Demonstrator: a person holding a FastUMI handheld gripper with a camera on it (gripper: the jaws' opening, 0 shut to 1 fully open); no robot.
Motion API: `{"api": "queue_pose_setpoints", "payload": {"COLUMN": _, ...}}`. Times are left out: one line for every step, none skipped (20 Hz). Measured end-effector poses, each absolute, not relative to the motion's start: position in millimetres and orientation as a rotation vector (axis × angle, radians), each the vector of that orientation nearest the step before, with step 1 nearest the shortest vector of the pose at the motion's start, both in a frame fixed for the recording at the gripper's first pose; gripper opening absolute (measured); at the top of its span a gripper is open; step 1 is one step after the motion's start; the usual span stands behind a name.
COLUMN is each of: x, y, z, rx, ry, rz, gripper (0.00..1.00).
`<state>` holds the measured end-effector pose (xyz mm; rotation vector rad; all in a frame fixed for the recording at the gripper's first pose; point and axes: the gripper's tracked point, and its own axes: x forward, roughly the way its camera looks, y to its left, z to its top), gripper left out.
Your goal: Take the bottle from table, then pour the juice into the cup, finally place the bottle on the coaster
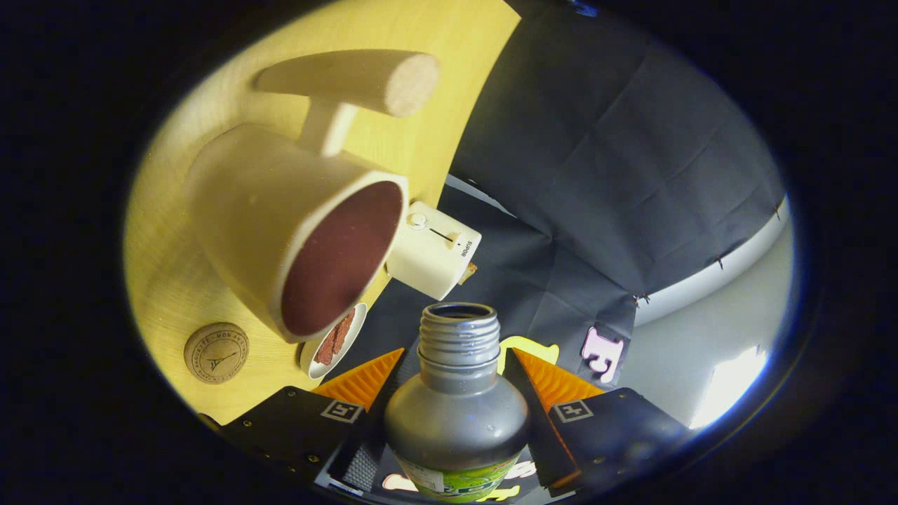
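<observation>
Gripping the bottle [456, 421] w/ both fingers [365, 384] of the gripper [454, 382] pressed on its shoulders, one each side. Cap off, threaded neck open, mouth pointing fwd. View is rolled hard, table [210, 287] appears steeply tilted. Cup [295, 224] sits just beyond the bottle mouth and to one side; its inside looks dark red, liquid vs. lining cannot tell. Wooden-handled thing [351, 84] past the cup, its stem meeting the cup wall. Round cork coaster [216, 352] on table near cup base, apart from it. Small dish [335, 340] w/ brownish pieces just beside cup rim. White box [435, 249] w/ slider also next to cup rim, at table edge.
</observation>
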<state>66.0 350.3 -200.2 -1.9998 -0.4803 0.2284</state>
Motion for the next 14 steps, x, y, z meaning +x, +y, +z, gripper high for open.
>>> {"api": "queue_pose_setpoints", "payload": {"x": 66.8, "y": 349.4, "z": -197.8, "rx": -1.961, "ry": -0.473, "rz": 0.227, "gripper": 0.83}}
{"api": "queue_pose_setpoints", "payload": {"x": 66.7, "y": 348.4, "z": -195.7, "rx": -1.923, "ry": -0.46, "rz": 0.227, "gripper": 0.83}}
{"api": "queue_pose_setpoints", "payload": {"x": 66.9, "y": 346.1, "z": -192.8, "rx": -1.88, "ry": -0.447, "rz": 0.226, "gripper": 0.83}}
{"api": "queue_pose_setpoints", "payload": {"x": 68.5, "y": 342.4, "z": -191.0, "rx": -1.838, "ry": -0.428, "rz": 0.228, "gripper": 0.83}}
{"api": "queue_pose_setpoints", "payload": {"x": 72.1, "y": 339.5, "z": -188.5, "rx": -1.797, "ry": -0.408, "rz": 0.225, "gripper": 0.83}}
{"api": "queue_pose_setpoints", "payload": {"x": 73.3, "y": 337.0, "z": -183.8, "rx": -1.753, "ry": -0.396, "rz": 0.219, "gripper": 0.83}}
{"api": "queue_pose_setpoints", "payload": {"x": 71.5, "y": 334.5, "z": -179.0, "rx": -1.709, "ry": -0.387, "rz": 0.212, "gripper": 0.83}}
{"api": "queue_pose_setpoints", "payload": {"x": 71.2, "y": 331.4, "z": -174.5, "rx": -1.668, "ry": -0.377, "rz": 0.211, "gripper": 0.83}}
{"api": "queue_pose_setpoints", "payload": {"x": 71.0, "y": 328.7, "z": -171.6, "rx": -1.628, "ry": -0.365, "rz": 0.207, "gripper": 0.83}}
{"api": "queue_pose_setpoints", "payload": {"x": 73.7, "y": 326.8, "z": -168.2, "rx": -1.59, "ry": -0.352, "rz": 0.206, "gripper": 0.83}}
{"api": "queue_pose_setpoints", "payload": {"x": 77.7, "y": 324.3, "z": -166.1, "rx": -1.549, "ry": -0.333, "rz": 0.206, "gripper": 0.83}}
{"api": "queue_pose_setpoints", "payload": {"x": 80.7, "y": 321.4, "z": -164.8, "rx": -1.506, "ry": -0.311, "rz": 0.208, "gripper": 0.83}}
{"api": "queue_pose_setpoints", "payload": {"x": 82.5, "y": 317.6, "z": -164.0, "rx": -1.463, "ry": -0.289, "rz": 0.21, "gripper": 0.83}}
{"api": "queue_pose_setpoints", "payload": {"x": 83.3, "y": 312.7, "z": -161.6, "rx": -1.416, "ry": -0.272, "rz": 0.205, "gripper": 0.83}}
